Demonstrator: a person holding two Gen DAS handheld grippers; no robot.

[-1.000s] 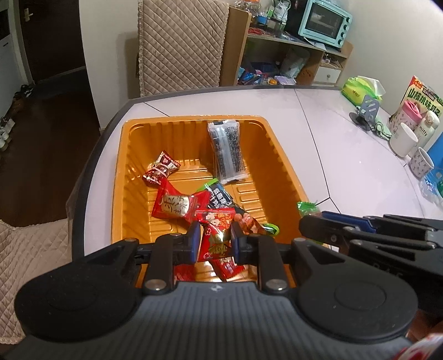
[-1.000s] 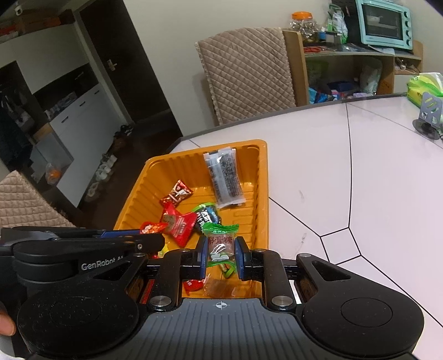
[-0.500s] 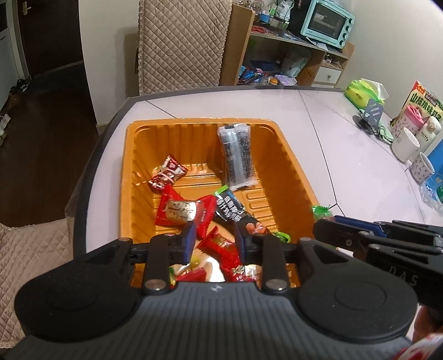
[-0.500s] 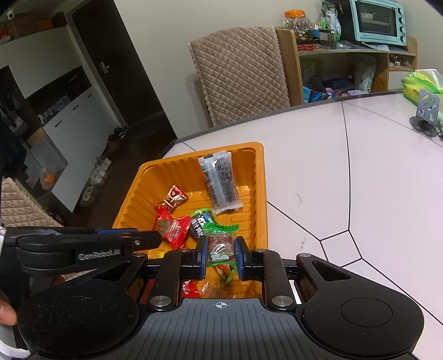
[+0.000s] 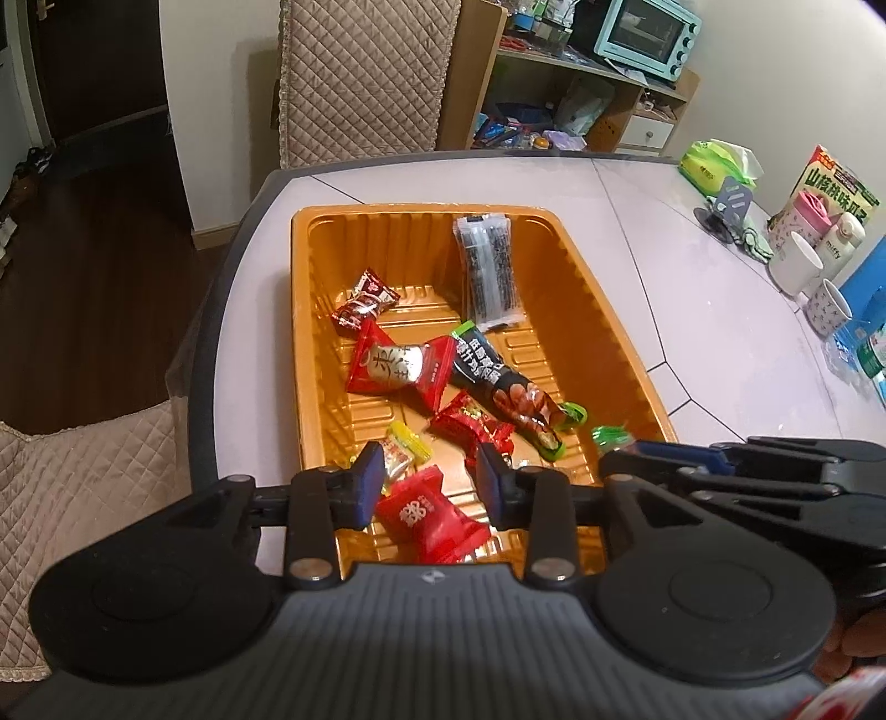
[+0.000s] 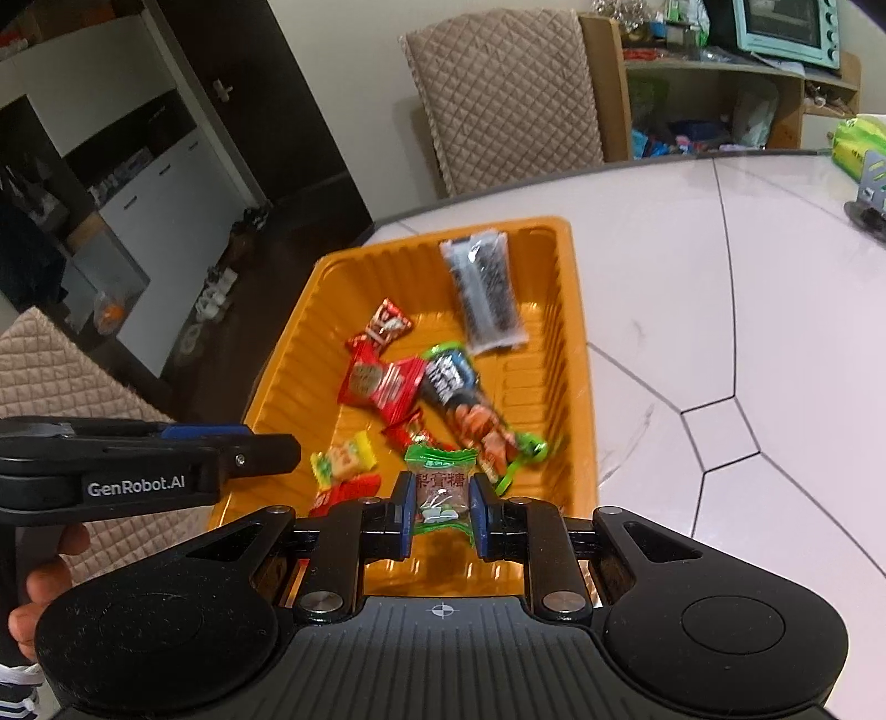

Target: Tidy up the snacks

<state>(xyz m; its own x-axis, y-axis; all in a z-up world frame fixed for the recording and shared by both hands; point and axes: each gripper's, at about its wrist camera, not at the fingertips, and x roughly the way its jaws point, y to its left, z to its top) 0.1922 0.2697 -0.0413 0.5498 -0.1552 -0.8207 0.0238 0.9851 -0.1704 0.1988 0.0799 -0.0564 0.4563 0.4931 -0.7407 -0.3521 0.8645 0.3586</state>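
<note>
An orange tray (image 5: 310, 277) (image 6: 576, 310) sits on the white table and holds several snack packets. Among them are a long black-speckled pack (image 5: 487, 271) and a red pillow packet (image 5: 396, 368). My left gripper (image 5: 429, 482) hangs over the tray's near end with its jaws opening. A red candy packet (image 5: 429, 518) lies loose in the tray below them, and neither pad touches it. My right gripper (image 6: 441, 507) is shut on a green-wrapped candy (image 6: 440, 487) above the near rim. It also shows from the side (image 5: 720, 459) in the left wrist view.
On the table's right side stand mugs (image 5: 797, 266), a snack box (image 5: 830, 188), a phone stand (image 5: 731, 205) and a green tissue pack (image 5: 714, 166). A quilted chair (image 5: 365, 77) stands behind the table. A shelf with a teal oven (image 5: 642, 33) is at the back.
My left gripper's jaws have parted and let go of the red packet, which now lies in the tray's near end. The right gripper keeps its hold on the green candy.
</note>
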